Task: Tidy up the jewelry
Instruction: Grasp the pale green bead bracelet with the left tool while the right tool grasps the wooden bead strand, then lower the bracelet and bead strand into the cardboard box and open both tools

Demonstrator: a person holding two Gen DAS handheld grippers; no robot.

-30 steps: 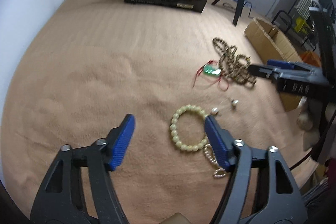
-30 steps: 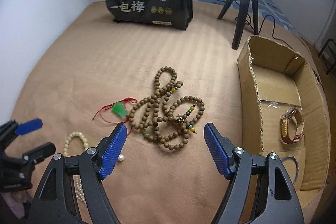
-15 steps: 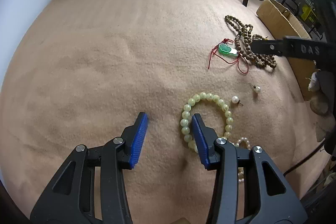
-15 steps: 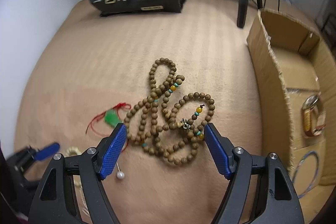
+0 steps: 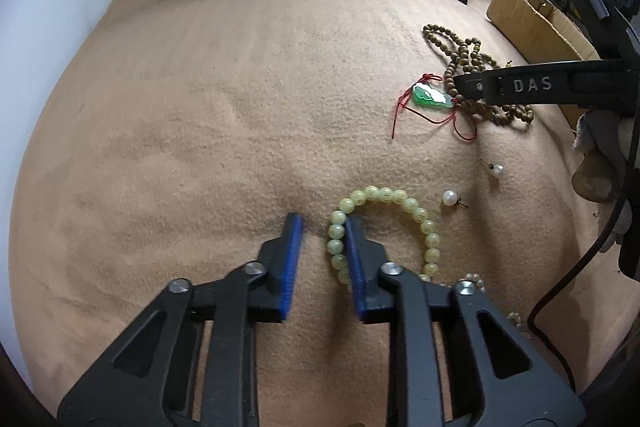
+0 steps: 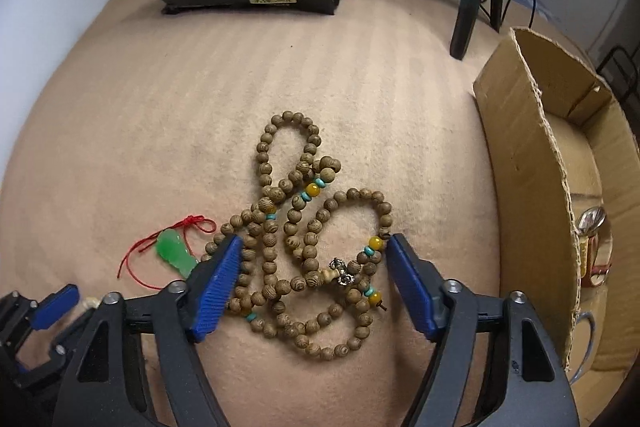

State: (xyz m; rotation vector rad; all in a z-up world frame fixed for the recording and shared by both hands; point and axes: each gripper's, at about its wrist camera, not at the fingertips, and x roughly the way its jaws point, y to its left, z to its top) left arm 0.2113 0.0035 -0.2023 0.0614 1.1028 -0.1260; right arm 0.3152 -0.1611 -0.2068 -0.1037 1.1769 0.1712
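Left gripper low on the blanket, jaws narrowed to a small gap. Left side of the pale bracelet lies between the pads, against the right one; not yet clamped. Two pearl studs just right of it.

Right gripper wide open, holding nothing, straddling the near part of the wooden beads. Jade pendant just left of its left finger. Box to the right.

Since half a second ago: left jaws narrower; right gripper lower, closer over the beads.
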